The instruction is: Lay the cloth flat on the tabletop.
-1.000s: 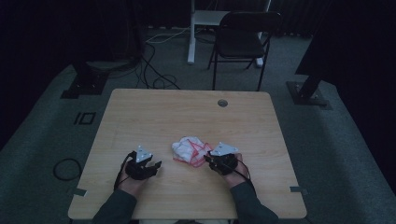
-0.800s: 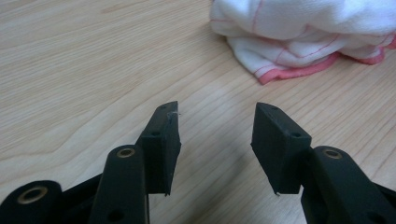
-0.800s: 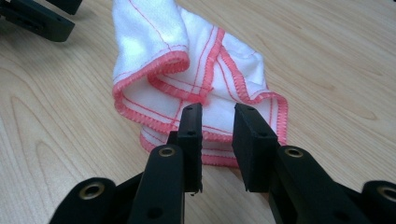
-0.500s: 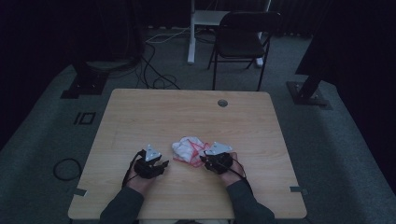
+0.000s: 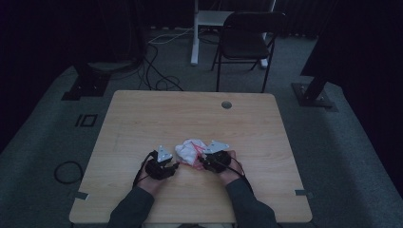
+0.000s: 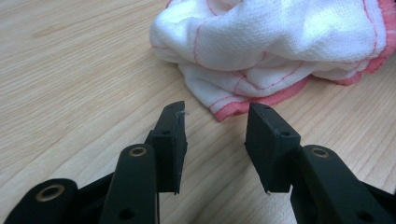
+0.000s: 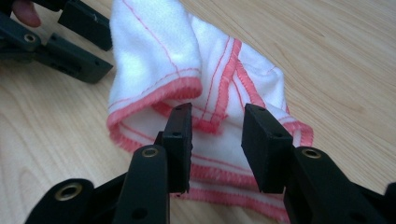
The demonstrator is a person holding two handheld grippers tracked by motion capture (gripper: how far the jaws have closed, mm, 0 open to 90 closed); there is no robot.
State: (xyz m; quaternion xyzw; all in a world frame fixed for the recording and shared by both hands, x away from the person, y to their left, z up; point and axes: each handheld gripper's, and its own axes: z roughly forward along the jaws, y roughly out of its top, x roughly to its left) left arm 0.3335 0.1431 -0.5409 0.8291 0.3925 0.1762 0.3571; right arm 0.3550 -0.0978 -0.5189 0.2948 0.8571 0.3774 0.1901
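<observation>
Wooden table [image 5: 142, 118] bears a bunched cloth [image 6: 280, 42]; close-ups show both grippers' jaws spread, right's just widened.

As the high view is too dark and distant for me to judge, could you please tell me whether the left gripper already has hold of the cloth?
Observer: No. The left gripper has its jaws apart with nothing between them, though they have just closed a little.
Operator: Thank you. How near is the cloth to it?
Observer: The red hem of the white cloth lies on the table just ahead of the jaw tips.
Operator: And the right gripper, please?
Observer: The right gripper has just been opening its jaws. They now straddle a red-hemmed fold of the cloth, and the pads are not pressing on it.
</observation>
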